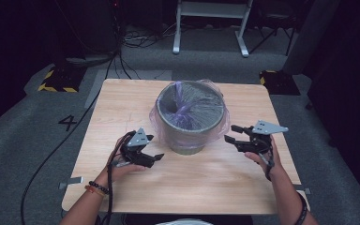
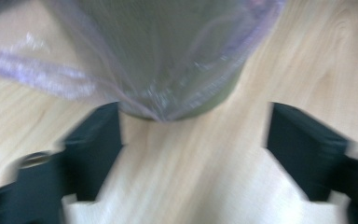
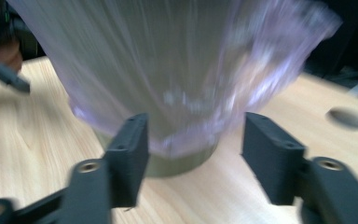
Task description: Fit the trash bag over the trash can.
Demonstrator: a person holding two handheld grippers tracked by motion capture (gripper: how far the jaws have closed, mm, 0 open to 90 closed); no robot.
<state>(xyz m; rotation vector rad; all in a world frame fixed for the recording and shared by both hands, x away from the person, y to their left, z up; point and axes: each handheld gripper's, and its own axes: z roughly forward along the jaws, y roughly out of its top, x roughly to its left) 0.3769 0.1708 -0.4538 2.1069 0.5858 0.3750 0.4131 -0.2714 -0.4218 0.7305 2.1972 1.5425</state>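
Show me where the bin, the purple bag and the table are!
bin (image 1: 187, 140): high view, its grey outer wall.
purple bag (image 1: 183, 110): high view, bunched part inside.
table (image 1: 122, 103): high view, bare wooden top.

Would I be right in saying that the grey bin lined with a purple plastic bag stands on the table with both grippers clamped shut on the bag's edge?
Not quite. The bin with its bag does stand on the table, but the left gripper and right gripper are open beside it, gripping nothing, as the high view shows.

Light falls from overhead onto the pale table (image 1: 122, 108), while the room behind sits nearly black. Both gripper views are smeared with motion blur; the plastic liner (image 3: 177, 70) catches soft glints, and its folds are perhaps too blurred to trace.
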